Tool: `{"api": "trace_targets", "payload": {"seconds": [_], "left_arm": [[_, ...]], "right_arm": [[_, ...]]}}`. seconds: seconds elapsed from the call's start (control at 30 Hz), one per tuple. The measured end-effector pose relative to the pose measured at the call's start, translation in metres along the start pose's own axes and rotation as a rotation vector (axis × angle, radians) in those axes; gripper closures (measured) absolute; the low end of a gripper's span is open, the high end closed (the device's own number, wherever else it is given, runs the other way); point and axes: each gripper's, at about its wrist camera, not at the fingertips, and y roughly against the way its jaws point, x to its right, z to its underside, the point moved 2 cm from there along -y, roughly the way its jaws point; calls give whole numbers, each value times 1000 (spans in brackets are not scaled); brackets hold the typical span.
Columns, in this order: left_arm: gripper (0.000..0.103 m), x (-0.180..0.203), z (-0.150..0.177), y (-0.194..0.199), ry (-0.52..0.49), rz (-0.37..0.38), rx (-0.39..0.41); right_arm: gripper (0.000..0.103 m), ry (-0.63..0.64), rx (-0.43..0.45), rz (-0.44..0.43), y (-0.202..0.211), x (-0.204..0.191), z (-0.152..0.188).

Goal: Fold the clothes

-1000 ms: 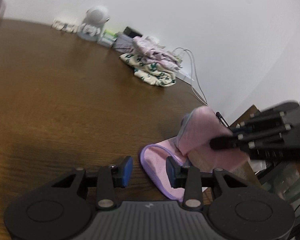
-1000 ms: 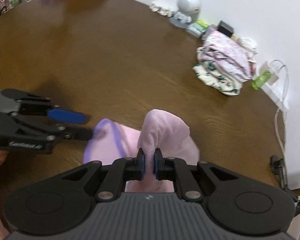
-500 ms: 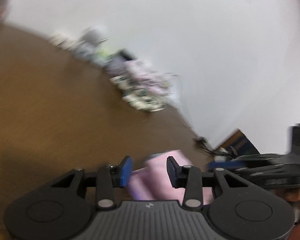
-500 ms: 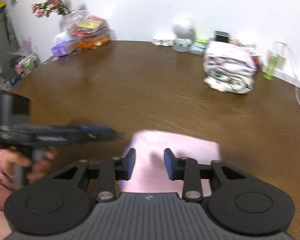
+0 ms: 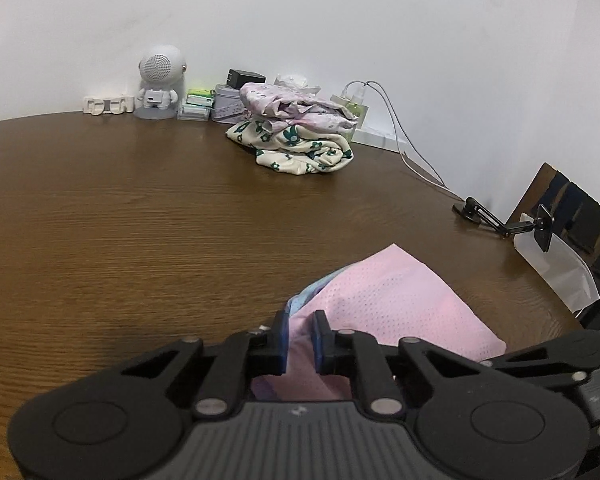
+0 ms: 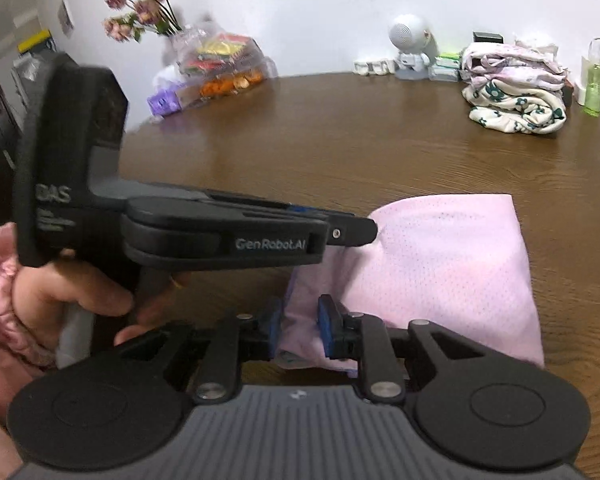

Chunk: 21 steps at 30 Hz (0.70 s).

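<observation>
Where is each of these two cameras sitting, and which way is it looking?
Left wrist view: sits on the left gripper, looking forward along its jaws, which pinch the pink cloth, across the brown table to the wall; the right gripper shows at the lower right edge.
Right wrist view: sits on the right gripper, looking over the same cloth; the left gripper and the hand holding it fill the left.
Both share the cloth, the table, the folded clothes pile and the white robot figure.

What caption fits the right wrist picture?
Left gripper and right gripper meet at the folded pink garment on the wooden table.
</observation>
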Motion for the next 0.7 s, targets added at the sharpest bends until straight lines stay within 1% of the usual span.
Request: {"api": "trace_targets", "payload": {"seconds": [0.03, 0.1, 0.17, 0.23, 0.27, 0.33, 0.43, 0.5, 0.53, 0.57, 0.67, 0.7], "left_arm": [[92, -2, -1, 4, 12, 6, 12], [91, -5, -4, 16, 45, 23, 47], [90, -2, -6, 29, 51, 41, 84], [90, 9, -8, 36, 22, 47, 93], [90, 17, -6, 37, 0, 45, 87], [90, 31, 0, 36, -41, 16, 59], [90, 35, 12, 25, -58, -34, 6], [90, 37, 20, 17, -67, -68, -30], [87, 35, 22, 16, -68, -73, -28], [86, 34, 23, 15, -71, -75, -23], [87, 29, 20, 18, -49, -67, -26], [89, 30, 18, 21, -47, -53, -12]], "right_arm": [[81, -12, 17, -20, 8, 3, -1], [81, -27, 91, -10, 33, 14, -6], [79, -41, 150, 38, 54, 28, -10], [78, -49, 168, 107, 64, 42, -10], [78, -49, 162, 124, 63, 46, -9], [78, -43, 139, 144, 58, 50, -4], [78, -1, 95, 183, 40, 48, 3], [77, 14, 87, 203, 32, 45, 6], [76, 17, 90, 209, 30, 44, 8], [75, 14, 92, 214, 29, 43, 9], [74, 0, 87, 213, 30, 41, 10], [74, -11, 95, 202, 32, 42, 8]]}}
